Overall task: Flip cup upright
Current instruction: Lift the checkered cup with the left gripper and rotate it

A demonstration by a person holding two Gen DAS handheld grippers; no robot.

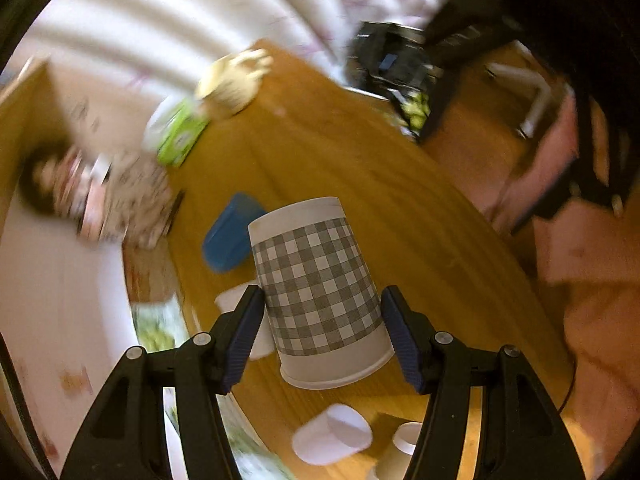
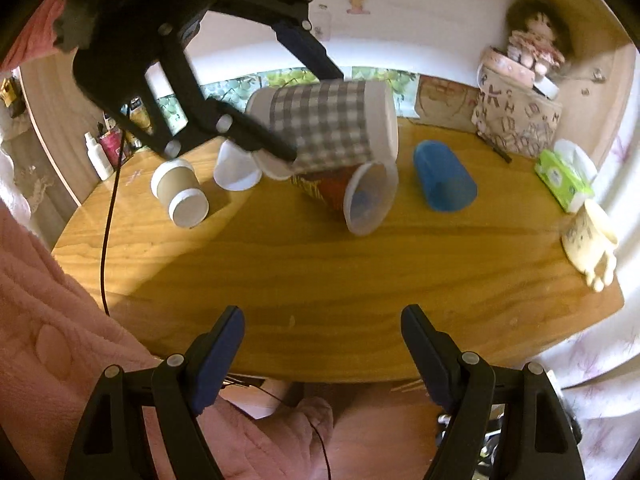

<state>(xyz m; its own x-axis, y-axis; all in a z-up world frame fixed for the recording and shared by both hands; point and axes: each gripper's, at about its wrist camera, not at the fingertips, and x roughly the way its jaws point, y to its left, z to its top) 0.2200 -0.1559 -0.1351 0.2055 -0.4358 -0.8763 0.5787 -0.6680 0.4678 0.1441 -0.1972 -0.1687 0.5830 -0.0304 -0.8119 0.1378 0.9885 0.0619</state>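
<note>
A grey-and-white checked paper cup (image 1: 318,292) is held between the pads of my left gripper (image 1: 322,326), lifted above the wooden table (image 1: 360,184). In the right wrist view the checked cup (image 2: 326,124) lies sideways in the air, rim to the right, with the left gripper (image 2: 308,116) clamped on it. My right gripper (image 2: 322,354) is open and empty over the table's near edge. A red patterned cup (image 2: 344,194), a blue cup (image 2: 444,176), a brown cup (image 2: 180,194) and a white cup (image 2: 236,170) lie on their sides on the table.
At the back right stand a patterned box (image 2: 518,120) with a doll (image 2: 534,48), a green tissue pack (image 2: 562,178) and a cream mug (image 2: 590,240). Bottles (image 2: 98,158) stand at the left. A pink fabric (image 2: 44,320) and a black cable (image 2: 108,216) lie at the near left.
</note>
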